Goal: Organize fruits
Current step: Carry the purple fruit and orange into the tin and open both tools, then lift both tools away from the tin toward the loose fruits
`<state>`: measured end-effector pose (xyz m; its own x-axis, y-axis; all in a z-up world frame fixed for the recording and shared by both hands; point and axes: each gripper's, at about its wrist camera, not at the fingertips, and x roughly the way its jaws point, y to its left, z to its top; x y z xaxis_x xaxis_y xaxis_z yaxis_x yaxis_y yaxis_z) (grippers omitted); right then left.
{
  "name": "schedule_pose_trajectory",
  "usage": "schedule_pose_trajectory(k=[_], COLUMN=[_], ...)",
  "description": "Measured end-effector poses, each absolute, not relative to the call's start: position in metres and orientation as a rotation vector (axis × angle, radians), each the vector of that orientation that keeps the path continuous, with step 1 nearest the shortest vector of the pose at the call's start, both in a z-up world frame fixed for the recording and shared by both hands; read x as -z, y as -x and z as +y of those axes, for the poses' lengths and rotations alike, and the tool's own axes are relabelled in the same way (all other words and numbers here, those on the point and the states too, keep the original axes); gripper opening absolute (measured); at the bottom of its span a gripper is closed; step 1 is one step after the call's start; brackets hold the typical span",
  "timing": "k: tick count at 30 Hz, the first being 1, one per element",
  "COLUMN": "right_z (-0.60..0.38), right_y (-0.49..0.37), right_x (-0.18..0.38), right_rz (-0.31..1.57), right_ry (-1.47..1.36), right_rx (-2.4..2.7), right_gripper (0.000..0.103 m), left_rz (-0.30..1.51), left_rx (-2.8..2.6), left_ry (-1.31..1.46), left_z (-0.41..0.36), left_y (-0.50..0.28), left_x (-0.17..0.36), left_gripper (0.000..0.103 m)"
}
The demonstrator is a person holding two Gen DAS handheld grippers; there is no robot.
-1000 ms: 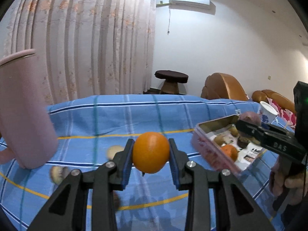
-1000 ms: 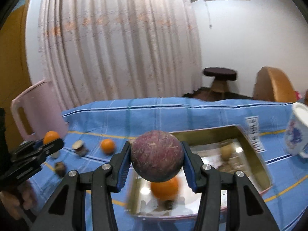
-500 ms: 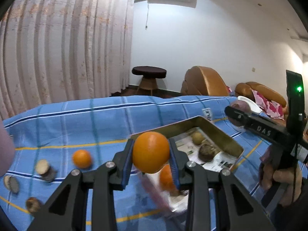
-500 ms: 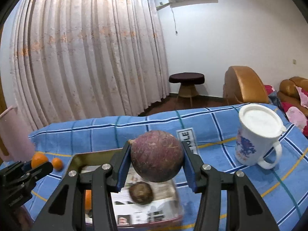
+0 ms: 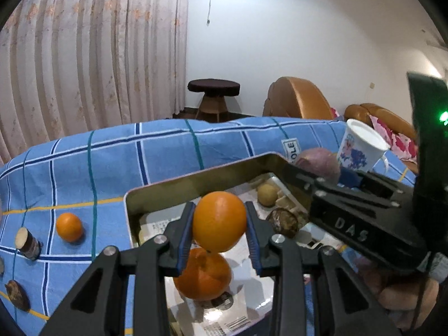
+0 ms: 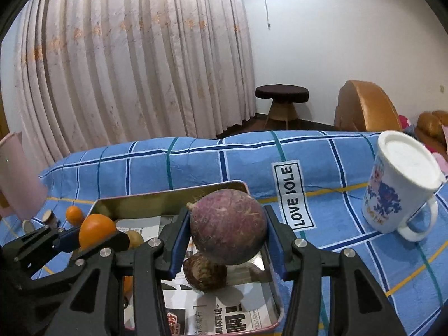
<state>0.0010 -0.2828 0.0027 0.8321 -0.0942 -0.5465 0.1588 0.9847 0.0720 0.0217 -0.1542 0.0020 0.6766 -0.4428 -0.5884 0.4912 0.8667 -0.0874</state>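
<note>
My left gripper (image 5: 219, 231) is shut on an orange (image 5: 219, 222) and holds it above the near-left part of a gold metal tray (image 5: 196, 186). Under it in the tray lies a bigger orange (image 5: 203, 277), with a brown fruit (image 5: 282, 222) and a tan fruit (image 5: 267, 194) farther in. My right gripper (image 6: 227, 236) is shut on a round purple fruit (image 6: 227, 231) over the tray (image 6: 168, 198), above that brown fruit (image 6: 204, 275). In the left wrist view the right gripper (image 5: 322, 179) comes in from the right over the tray's far corner.
The tray sits on a blue checked cloth (image 5: 168, 154). A small orange (image 5: 69, 227) and dark fruit pieces (image 5: 28, 242) lie left of the tray. A white printed mug (image 6: 400, 193) stands to its right, a pink jug (image 6: 16, 179) at the far left.
Both grippers have carried their fruits to the right, from beside the tray to above it. The pink jug has slid out of the left wrist view.
</note>
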Motion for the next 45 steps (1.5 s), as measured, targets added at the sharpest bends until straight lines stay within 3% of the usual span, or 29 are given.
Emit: schedule_pose_trajectory(k=[13, 19, 21, 23, 26, 33, 45], right_z=[-0.264, -0.278, -0.279, -0.281, -0.289, -0.302, -0.269], right_y=[-0.002, -0.012, -0.01, -0.005, 0.009, 0.024, 0.035], right_x=[-0.003, 0.015, 0.013, 0.008, 0.0, -0.01, -0.013], right_rz=[0.57, 0.658, 0.641, 0.606, 0.534, 0.439, 0.372], right_ry=[-0.068, -0.229, -0.256, -0.286, -0.338, -0.387, -0.182], right_rx=[0.093, 0.005, -0.021, -0.037, -0.045, 0.031, 0.158], right_gripper=[0.052, 0.053, 0.057, 0.072, 0.073, 0.073, 0.073], left_rz=[0.67, 0.688, 0.685, 0.673, 0.622, 0.6, 0.514], left_rx=[0.474, 0.465, 0.458, 0.446, 0.436, 0.42, 0.201], left_ry=[-0.082, -0.083, -0.087, -0.088, -0.066, 0.002, -0.069], left_z=[-0.152, -0.153, -0.152, -0.151, -0.145, -0.131, -0.075], left_y=[-0.028, -0.031, -0.031, -0.03, -0.023, -0.018, -0.016], left_x=[0.006, 0.007, 0.007, 0.005, -0.001, -0.016, -0.02], left_gripper=[0.036, 0.038, 0.047, 0.079, 0.103, 0.103, 0.103])
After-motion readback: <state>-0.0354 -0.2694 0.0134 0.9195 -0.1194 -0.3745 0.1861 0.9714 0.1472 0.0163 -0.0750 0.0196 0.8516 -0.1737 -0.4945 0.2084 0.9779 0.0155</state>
